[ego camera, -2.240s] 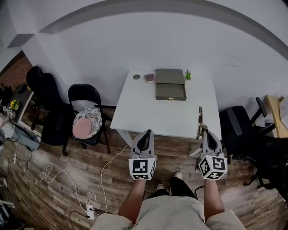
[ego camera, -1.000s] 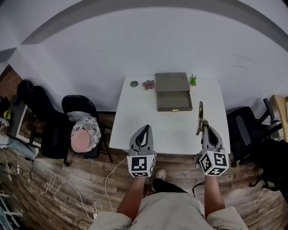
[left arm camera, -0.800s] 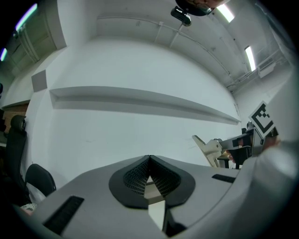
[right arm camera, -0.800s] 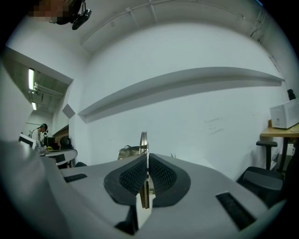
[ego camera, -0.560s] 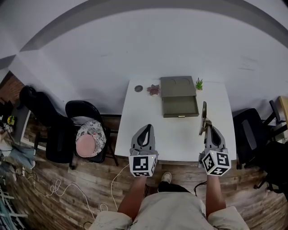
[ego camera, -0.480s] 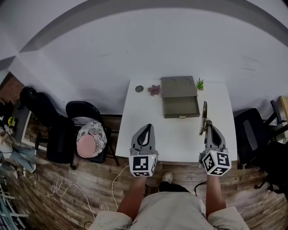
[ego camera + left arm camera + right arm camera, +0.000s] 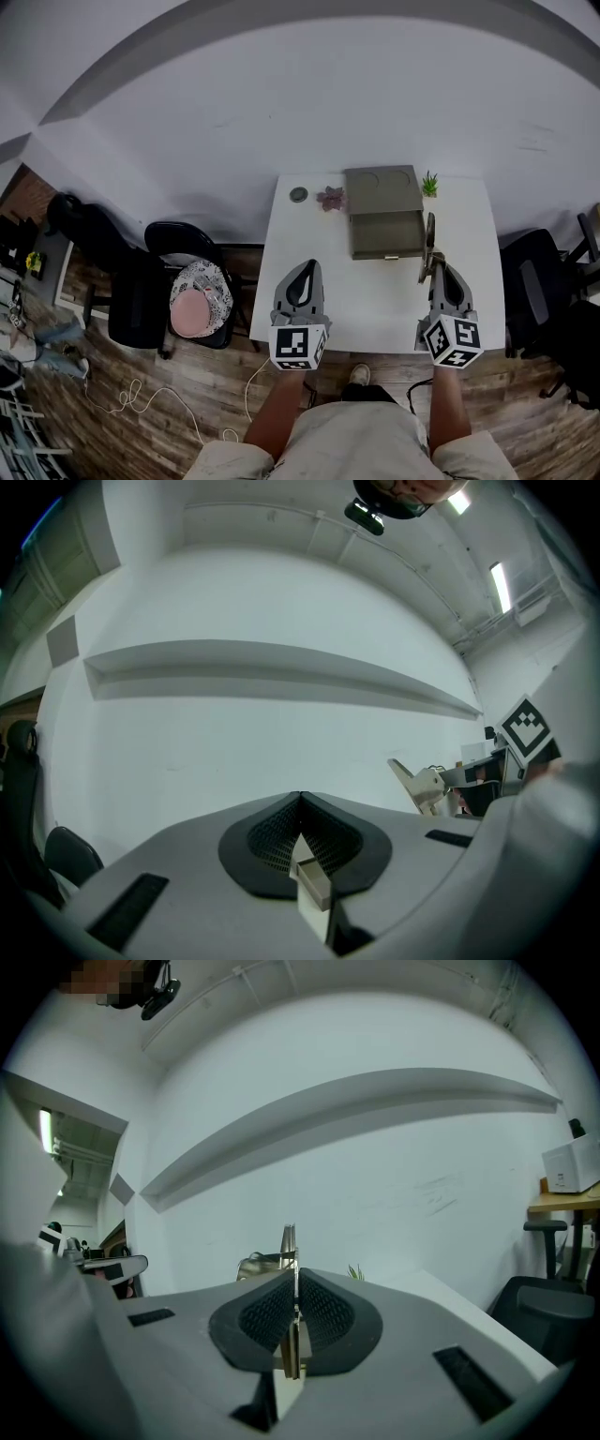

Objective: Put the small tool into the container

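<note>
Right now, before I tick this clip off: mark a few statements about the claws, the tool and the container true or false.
The right claw is shut on the small tool. True.
The left claw holds something too. False: its jaws are together, nothing between them.
The container has its drawer pulled open. True.
The small tool lies in the container. False: it sticks out of the right claw, short of the container.
The small green plant stands left of the container. False: it stands at its right rear corner.
</note>
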A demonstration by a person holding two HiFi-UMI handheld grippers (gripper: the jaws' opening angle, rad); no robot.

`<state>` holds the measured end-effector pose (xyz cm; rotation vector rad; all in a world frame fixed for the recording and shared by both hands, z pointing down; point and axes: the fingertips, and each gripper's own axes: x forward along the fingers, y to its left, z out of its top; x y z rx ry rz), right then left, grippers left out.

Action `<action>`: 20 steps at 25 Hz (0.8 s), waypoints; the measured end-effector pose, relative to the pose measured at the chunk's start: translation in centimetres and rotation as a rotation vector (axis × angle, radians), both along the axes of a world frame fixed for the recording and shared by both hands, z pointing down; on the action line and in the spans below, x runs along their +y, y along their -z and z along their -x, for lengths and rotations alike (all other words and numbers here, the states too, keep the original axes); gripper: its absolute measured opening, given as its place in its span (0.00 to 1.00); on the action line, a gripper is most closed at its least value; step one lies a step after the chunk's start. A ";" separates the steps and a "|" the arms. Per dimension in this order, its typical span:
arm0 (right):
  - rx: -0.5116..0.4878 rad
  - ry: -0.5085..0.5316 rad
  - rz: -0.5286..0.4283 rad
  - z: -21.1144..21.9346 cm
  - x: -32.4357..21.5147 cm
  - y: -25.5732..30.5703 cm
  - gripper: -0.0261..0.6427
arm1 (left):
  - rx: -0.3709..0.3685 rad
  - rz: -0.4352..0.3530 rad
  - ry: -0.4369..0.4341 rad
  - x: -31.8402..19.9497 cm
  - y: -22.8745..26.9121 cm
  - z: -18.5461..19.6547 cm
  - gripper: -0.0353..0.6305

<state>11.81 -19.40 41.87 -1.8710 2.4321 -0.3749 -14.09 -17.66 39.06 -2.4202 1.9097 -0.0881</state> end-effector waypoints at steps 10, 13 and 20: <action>-0.006 -0.059 -0.003 -2.2 -1.8 0.2 0.07 | -0.010 0.008 -0.041 -3.0 0.0 -1.5 0.06; -0.004 -0.085 -0.012 -3.4 -1.5 0.7 0.07 | -0.009 0.001 -0.063 -3.4 0.4 -2.4 0.06; 0.008 -0.135 -0.027 -5.3 -1.7 1.2 0.07 | -0.001 -0.019 -0.115 -5.4 0.7 -4.3 0.06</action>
